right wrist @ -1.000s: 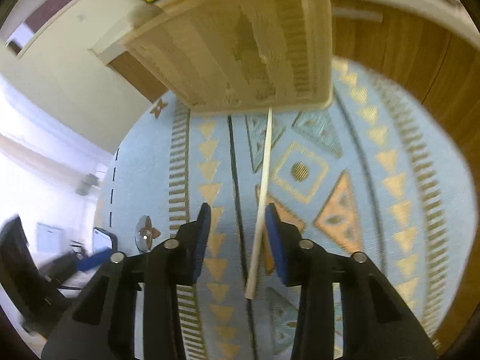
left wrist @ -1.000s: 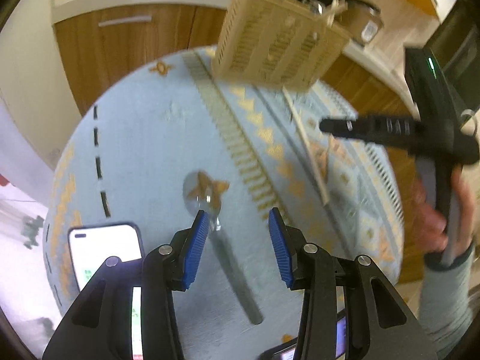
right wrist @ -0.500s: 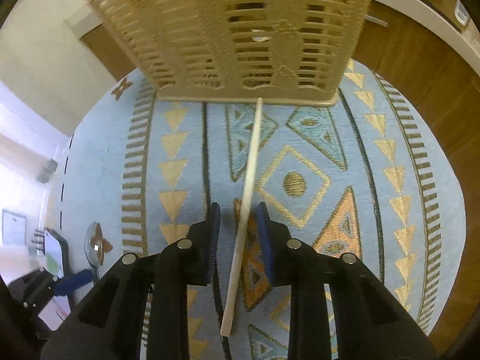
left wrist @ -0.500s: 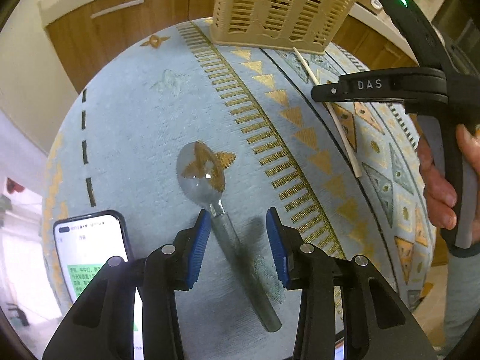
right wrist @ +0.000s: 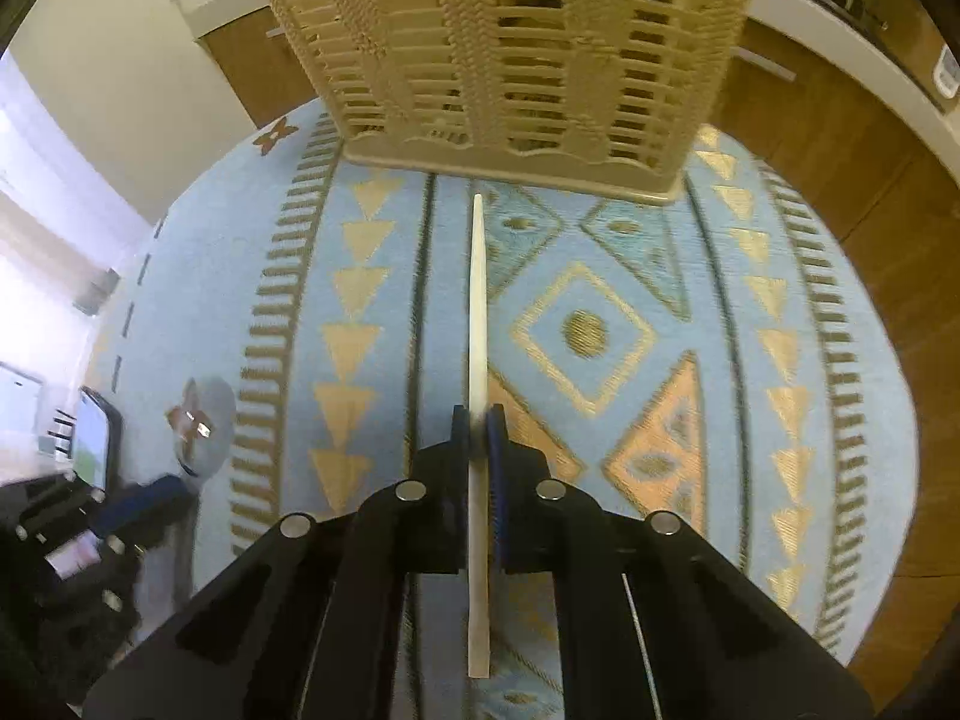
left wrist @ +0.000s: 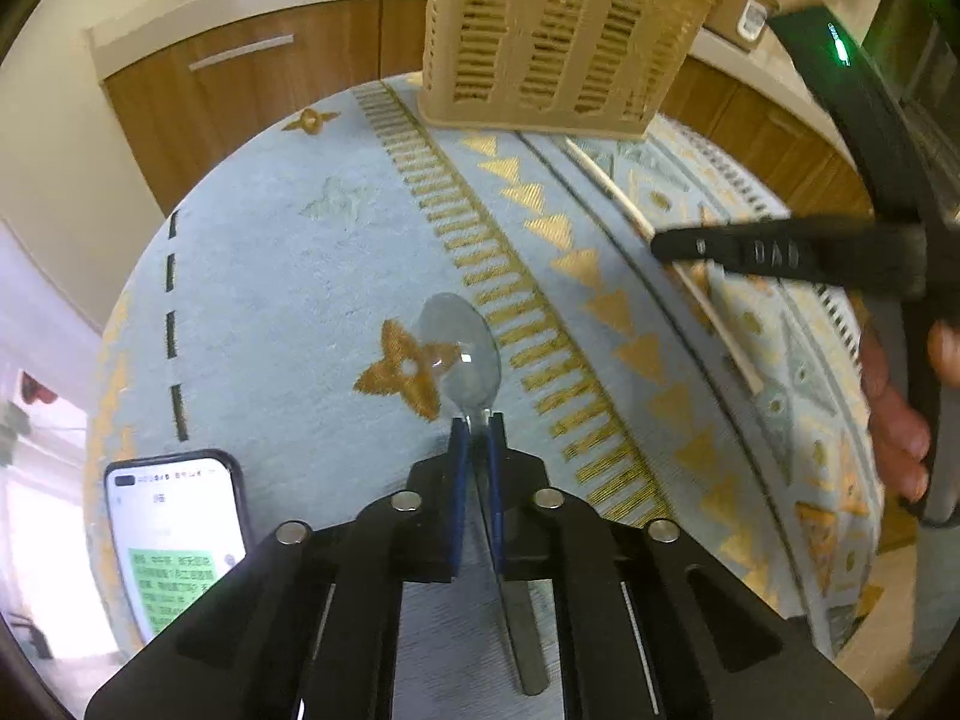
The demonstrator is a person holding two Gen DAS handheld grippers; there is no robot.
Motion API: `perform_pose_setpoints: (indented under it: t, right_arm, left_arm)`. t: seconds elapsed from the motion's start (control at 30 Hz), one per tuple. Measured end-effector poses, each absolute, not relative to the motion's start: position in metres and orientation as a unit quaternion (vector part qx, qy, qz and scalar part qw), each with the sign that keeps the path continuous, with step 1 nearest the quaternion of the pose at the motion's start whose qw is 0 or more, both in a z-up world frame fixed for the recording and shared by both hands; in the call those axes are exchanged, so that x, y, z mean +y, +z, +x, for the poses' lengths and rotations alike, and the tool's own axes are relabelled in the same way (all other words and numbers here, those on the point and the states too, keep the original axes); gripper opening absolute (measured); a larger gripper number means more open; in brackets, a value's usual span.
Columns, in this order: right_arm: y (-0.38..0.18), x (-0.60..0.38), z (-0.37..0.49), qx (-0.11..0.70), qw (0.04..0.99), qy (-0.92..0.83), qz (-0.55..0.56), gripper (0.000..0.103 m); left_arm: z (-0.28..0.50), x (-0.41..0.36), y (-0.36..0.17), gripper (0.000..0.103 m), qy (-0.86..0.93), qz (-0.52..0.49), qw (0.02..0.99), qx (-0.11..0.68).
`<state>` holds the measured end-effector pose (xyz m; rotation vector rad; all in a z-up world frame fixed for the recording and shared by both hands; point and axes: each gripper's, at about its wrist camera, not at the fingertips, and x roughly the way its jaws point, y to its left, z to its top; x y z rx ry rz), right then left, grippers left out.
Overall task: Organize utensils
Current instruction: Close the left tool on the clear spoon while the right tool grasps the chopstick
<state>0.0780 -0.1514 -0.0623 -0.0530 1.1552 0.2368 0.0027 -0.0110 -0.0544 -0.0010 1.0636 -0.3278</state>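
One metal spoon (left wrist: 467,360) lies on the patterned blue cloth (left wrist: 288,276) at the centre of the left wrist frame. Its long axis runs almost vertically in the picture, bowl toward the top, handle toward the bottom edge. The left gripper (left wrist: 477,423) has just closed; its blue pads (left wrist: 459,450) press on the spoon's neck just below the bowl.

One pale chopstick (right wrist: 478,312) lies on the same cloth at the centre of the right wrist frame, long axis vertical, thin tip pointing up at the base of the basket. The right gripper (right wrist: 478,417) has also just closed, and its jaws clamp the chopstick near mid-length, the thicker end showing below the pads.

One slatted beige utensil basket (right wrist: 510,48) stands upright at the top of both frames, near the chopstick's tip.

One phone (left wrist: 174,534), screen lit, lies at the lower left of the left wrist frame. A person's hand (left wrist: 900,414) at the right edge holds the right gripper's handle.
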Motion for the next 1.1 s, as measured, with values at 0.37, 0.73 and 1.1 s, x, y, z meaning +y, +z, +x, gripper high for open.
perform_pose_setpoints:
  t: [0.37,0.73,1.1]
  right_arm:
    - [-0.06,-0.21,0.064,0.545,0.835,0.079,0.011,0.005]
    - [-0.067,-0.233,0.058,0.549,0.832,0.077,0.031,0.005]
    - [-0.066,-0.237,0.056,0.551,0.83,0.082,0.038,0.005]
  left_arm:
    - [0.014,-0.021,-0.049,0.0,-0.197,-0.03,0.844,0.499]
    - [0.041,-0.002,-0.046,0.0,-0.192,-0.039,0.84,0.505]
    - [0.029,-0.026,-0.05,0.008,-0.248,-0.013,0.819,0.517]
